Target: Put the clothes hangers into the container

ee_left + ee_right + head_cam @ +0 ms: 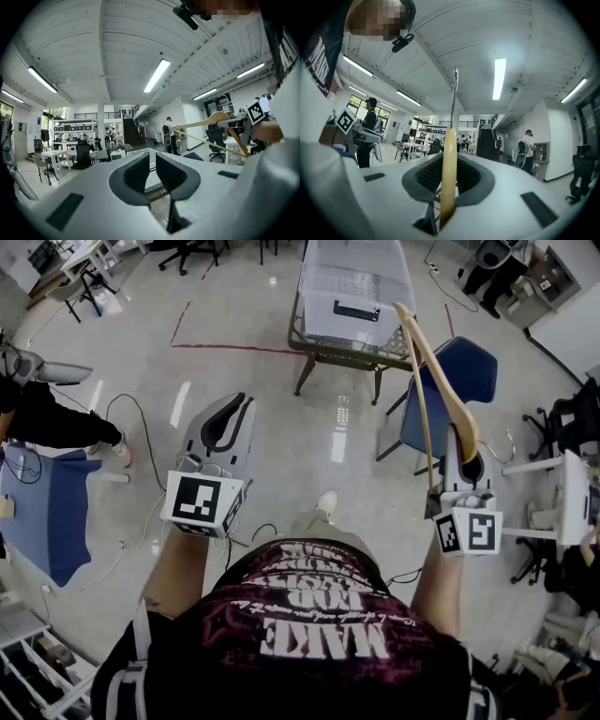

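Note:
A wooden clothes hanger [439, 371] with a metal hook stands upright in my right gripper [464, 442], which is shut on its lower end. In the right gripper view the hanger [449, 187] runs between the pads and its hook [453, 98] points up. My left gripper [242, 399] is held out at the left with its jaws together and nothing in them; only a thin slit shows between its pads [138, 173]. From the left gripper view the hanger [206, 123] shows off to the right. A clear lidded container [354, 287] sits ahead on a metal-framed table [314, 351].
A blue chair [469, 367] stands just right of the table, behind the hanger. Cables [131, 418] trail over the floor at the left near a blue-covered table [56, 512]. A white stand [572, 493] is at the right. Red tape [234, 348] marks the floor.

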Tool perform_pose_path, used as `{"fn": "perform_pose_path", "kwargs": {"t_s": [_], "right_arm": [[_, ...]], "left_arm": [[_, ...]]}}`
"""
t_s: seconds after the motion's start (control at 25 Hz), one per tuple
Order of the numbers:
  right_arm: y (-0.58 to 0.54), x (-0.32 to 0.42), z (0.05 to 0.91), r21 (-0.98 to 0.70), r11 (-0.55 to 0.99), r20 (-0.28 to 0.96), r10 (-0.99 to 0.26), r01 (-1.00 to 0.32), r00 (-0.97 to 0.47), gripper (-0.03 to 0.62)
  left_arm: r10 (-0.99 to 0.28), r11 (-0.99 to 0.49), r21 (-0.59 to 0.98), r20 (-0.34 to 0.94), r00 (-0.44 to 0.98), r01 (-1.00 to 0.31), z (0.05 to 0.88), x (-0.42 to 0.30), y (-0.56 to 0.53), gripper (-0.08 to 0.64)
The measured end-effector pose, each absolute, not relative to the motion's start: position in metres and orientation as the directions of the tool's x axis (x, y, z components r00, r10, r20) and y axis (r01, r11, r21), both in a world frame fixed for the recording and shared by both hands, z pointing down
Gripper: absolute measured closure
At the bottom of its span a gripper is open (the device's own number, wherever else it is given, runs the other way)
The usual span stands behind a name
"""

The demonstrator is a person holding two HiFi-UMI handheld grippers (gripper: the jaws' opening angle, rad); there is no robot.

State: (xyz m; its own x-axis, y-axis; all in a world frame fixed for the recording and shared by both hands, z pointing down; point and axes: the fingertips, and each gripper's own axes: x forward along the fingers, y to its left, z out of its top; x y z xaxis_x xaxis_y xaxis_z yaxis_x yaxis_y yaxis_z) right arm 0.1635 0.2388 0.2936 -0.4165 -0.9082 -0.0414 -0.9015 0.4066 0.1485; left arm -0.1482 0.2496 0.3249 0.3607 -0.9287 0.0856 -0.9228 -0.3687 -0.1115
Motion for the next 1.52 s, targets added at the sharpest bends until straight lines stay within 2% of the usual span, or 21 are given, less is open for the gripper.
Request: {"fn": "perform_pose_path", "kwargs": {"t_s": [0.48, 0.92, 1.32, 1.52], "right_arm": [[0.156, 0.206, 0.296, 0.120, 0.409, -0.050, -0.907, -0.904, -0.417, 0.534], [0.095, 0.261, 0.302, 0.081, 0.432, -0.065, -0.897, -0.898, -0.437, 0.534], [0.046, 0.246, 0.308, 0.094, 0.498, -0.046, -0.863, -0.862, -0.503, 0.534], [0.025, 0.232, 0.309, 0.091, 0.503, -0.045, -0.860, -0.860, -0.508, 0.534]], "left_arm": [[-0.933, -0.354, -0.107, 0.100, 0.344, -0.929, 0.320, -0.110, 0.166, 0.552], [-0.934, -0.354, -0.115, 0.088, 0.346, -0.928, 0.316, -0.052, 0.105, 0.552], [-0.958, -0.271, -0.104, 0.126, 0.258, -0.957, 0.330, -0.073, 0.086, 0.552], [-0.956, -0.272, -0.094, 0.142, 0.257, -0.958, 0.340, -0.085, 0.066, 0.552]]}}
